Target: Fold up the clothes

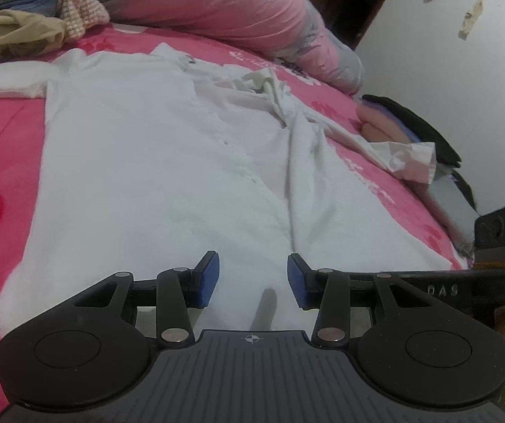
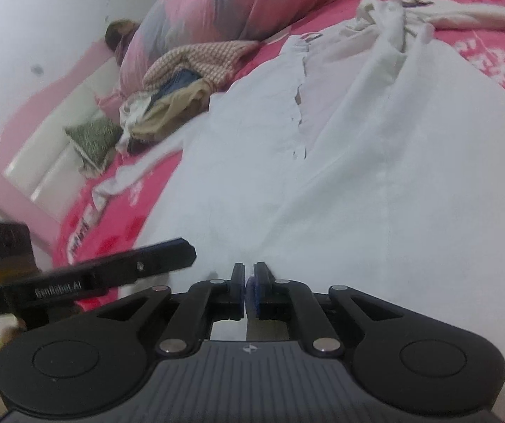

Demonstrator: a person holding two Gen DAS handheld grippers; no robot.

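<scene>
A white shirt (image 1: pixel 167 162) lies spread flat on the pink bedspread (image 1: pixel 2 162), collar toward the far pillows. One sleeve (image 1: pixel 404 158) trails off to the right. My left gripper (image 1: pixel 253 276) hovers low over the near hem, open, with nothing between its blue pads. In the right wrist view the same shirt (image 2: pixel 375 176) fills the middle. My right gripper (image 2: pixel 249 287) sits low on the cloth near the hem. Its pads are almost together, with only a thin slit, and I cannot see whether fabric is pinched there.
A heap of other clothes (image 2: pixel 178 84) lies at the shirt's far left beside a pink and grey duvet (image 1: pixel 217 3). A pink bed frame (image 2: pixel 16 162) meets the wall. The left tool's black bar (image 2: pixel 118 271) juts in beside my right gripper.
</scene>
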